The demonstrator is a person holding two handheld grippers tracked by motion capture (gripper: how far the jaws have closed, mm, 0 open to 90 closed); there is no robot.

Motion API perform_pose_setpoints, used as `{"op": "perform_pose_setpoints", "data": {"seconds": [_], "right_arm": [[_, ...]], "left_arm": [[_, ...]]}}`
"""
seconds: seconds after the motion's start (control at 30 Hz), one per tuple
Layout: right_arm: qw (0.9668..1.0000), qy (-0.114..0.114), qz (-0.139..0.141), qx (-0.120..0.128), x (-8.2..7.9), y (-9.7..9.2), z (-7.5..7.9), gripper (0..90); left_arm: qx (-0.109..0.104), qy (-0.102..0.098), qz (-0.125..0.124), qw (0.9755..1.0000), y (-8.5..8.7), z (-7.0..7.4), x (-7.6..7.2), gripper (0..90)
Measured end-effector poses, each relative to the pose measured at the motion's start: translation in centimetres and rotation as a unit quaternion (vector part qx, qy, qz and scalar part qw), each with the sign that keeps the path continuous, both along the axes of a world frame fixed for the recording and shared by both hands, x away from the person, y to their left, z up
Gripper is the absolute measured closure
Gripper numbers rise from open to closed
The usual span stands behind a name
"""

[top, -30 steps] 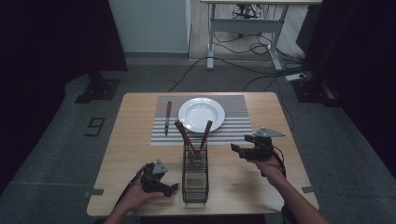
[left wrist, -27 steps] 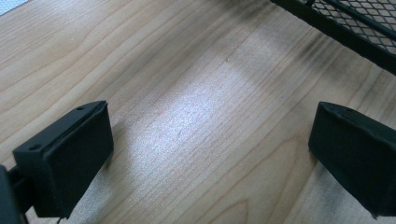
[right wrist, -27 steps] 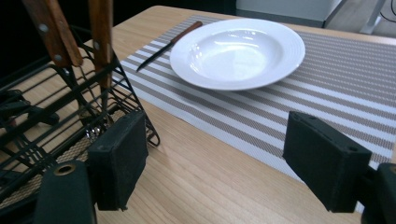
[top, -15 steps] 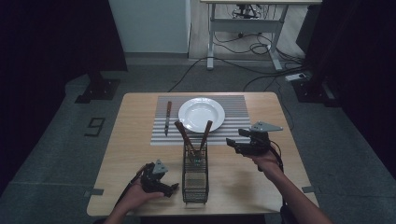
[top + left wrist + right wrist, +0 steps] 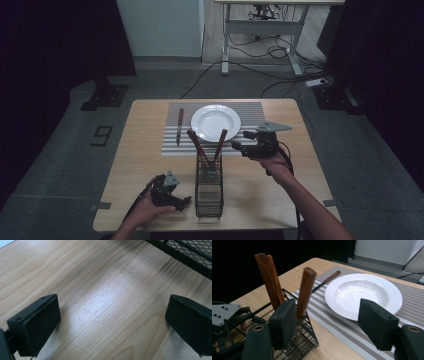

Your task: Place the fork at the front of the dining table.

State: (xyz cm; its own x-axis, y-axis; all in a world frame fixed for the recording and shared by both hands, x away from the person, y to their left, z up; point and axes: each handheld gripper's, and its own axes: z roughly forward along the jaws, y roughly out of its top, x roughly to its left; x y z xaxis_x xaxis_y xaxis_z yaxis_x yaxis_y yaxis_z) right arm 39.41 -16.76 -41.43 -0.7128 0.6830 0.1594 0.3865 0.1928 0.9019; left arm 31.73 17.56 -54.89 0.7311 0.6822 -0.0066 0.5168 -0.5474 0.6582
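- A wooden table (image 5: 150, 150) is seen in the middle of the high view, with a striped mat (image 5: 170, 145) on its far half and a white plate (image 5: 216, 122) on the mat.
- A knife (image 5: 179, 126) lies on the mat, left of the plate, its long axis running from near to far.
- A black wire basket (image 5: 209, 186) stands at lower centre; three wooden handles (image 5: 273, 281) rise from it, tilted apart.
- The left gripper (image 5: 181, 201) rests at lower left beside the basket, jaws spread wide, nothing between them.
- The right gripper (image 5: 237, 146), jaws released and empty, has been moved left toward the handles since the earlier frames.
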Motion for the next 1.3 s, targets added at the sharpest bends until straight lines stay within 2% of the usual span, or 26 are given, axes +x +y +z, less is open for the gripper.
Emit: {"op": "perform_pose_setpoints", "data": {"seconds": [0.47, 0.63, 0.83, 0.97, 1.13, 1.3], "right_arm": [[0.9995, 0.014, 0.028, -0.004, 1.4, 2.9, -0.6, 42.7], [0.9994, 0.014, 0.032, -0.006, 1.8, 3.8, -0.8, 46.2], [0.9991, 0.026, 0.034, -0.006, 2.3, 4.9, -1.2, 52.5], [0.9989, 0.028, 0.037, -0.007, 2.4, 5.2, -1.3, 55.6], [0.9988, 0.034, 0.037, -0.001, 2.4, 5.0, -1.7, 66.7], [0.9985, 0.037, 0.039, 0.006, 2.2, 4.6, -1.7, 69.9]], "left_arm": [[-0.001, 0.0, 0.001, 1.0, 0.0, 0.0, 0.0, 0.0], [-0.001, 0.0, 0.001, 1.0, 0.0, 0.0, 0.0, 0.0], [-0.001, 0.0, 0.0, 1.0, 0.0, 0.0, 0.0, 0.0], [-0.001, 0.0, 0.001, 1.0, 0.0, 0.0, 0.0, 0.0], [-0.001, 0.0, 0.001, 1.0, 0.0, 0.0, 0.0, 0.0], [-0.001, 0.0, 0.001, 1.0, 0.0, 0.0, 0.0, 0.0]]}}
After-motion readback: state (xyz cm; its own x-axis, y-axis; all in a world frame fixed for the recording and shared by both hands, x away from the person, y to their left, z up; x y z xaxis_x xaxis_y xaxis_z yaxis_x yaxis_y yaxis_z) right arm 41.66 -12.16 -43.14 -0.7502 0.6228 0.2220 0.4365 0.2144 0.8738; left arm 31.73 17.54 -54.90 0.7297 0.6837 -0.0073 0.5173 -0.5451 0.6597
